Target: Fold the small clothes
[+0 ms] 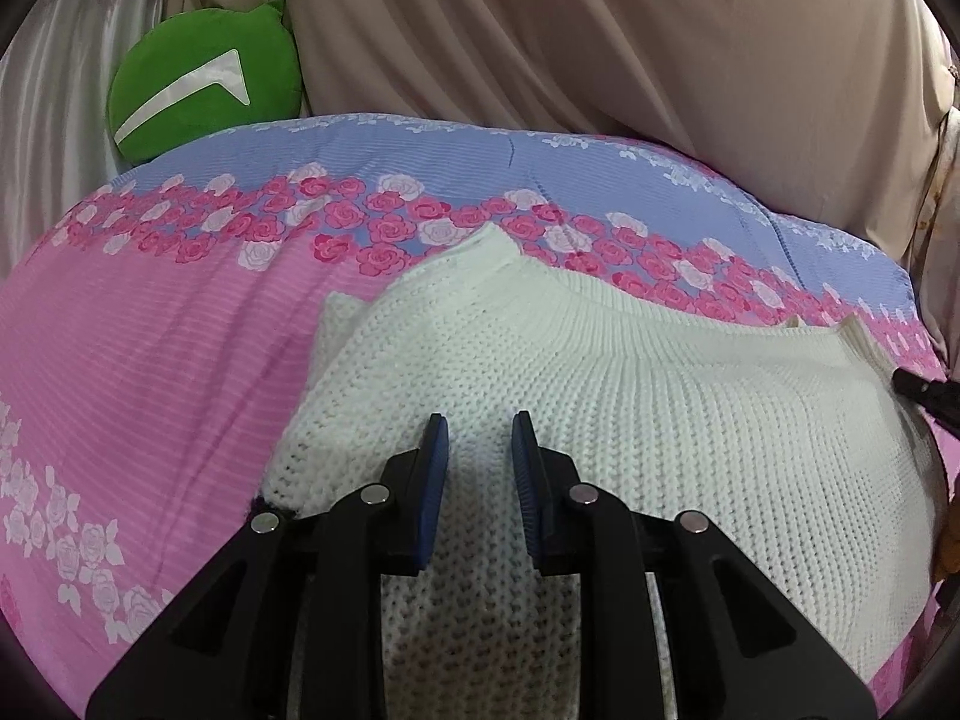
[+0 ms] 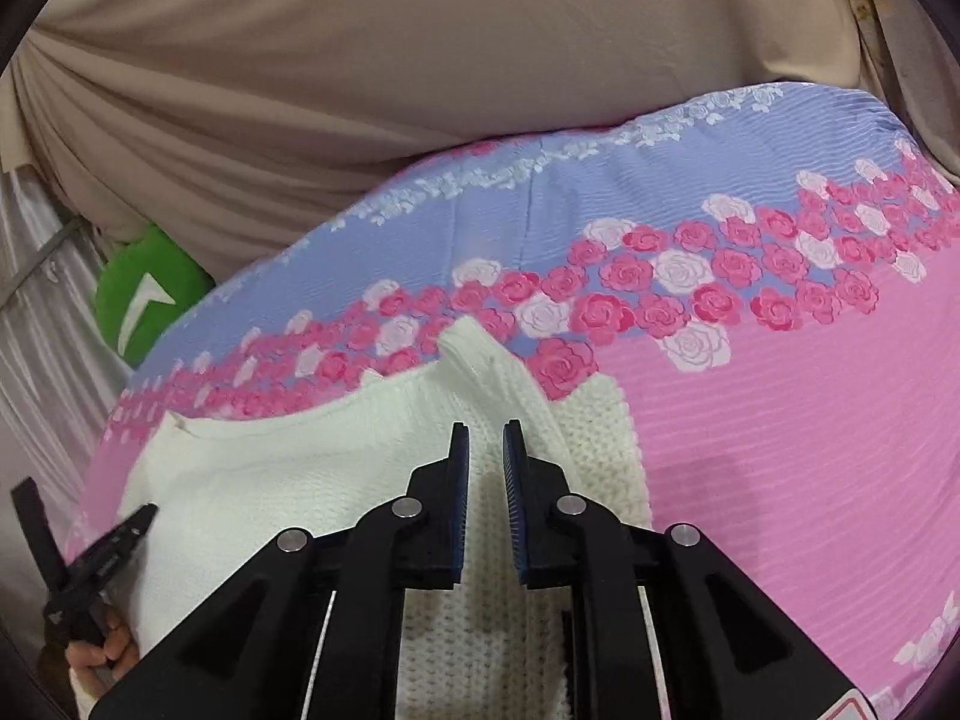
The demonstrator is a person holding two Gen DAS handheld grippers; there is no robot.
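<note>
Black fingers with blue pads fill the bottom of both wrist views. In the left wrist view the left gripper (image 1: 478,429) is seen with its jaws a little apart, and only the knit surface of the white sweater (image 1: 600,372) shows in the gap; whether the pads press on a fold cannot be told. In the right wrist view the right gripper (image 2: 486,438) is seen with a narrower gap, its tips at a raised ridge of the same sweater (image 2: 270,480), and a grip cannot be confirmed there either. The sweater is spread on a pink and blue bedcover (image 1: 150,360) printed with roses, in the lower middle of each frame, with its ribbed neck turned toward the upper part of the frame. A green cushion (image 1: 198,96) is found at the upper left, against beige cloth (image 1: 600,30). At the lower left of the right wrist view a hand (image 2: 99,654) is seen on the other tool.
</note>
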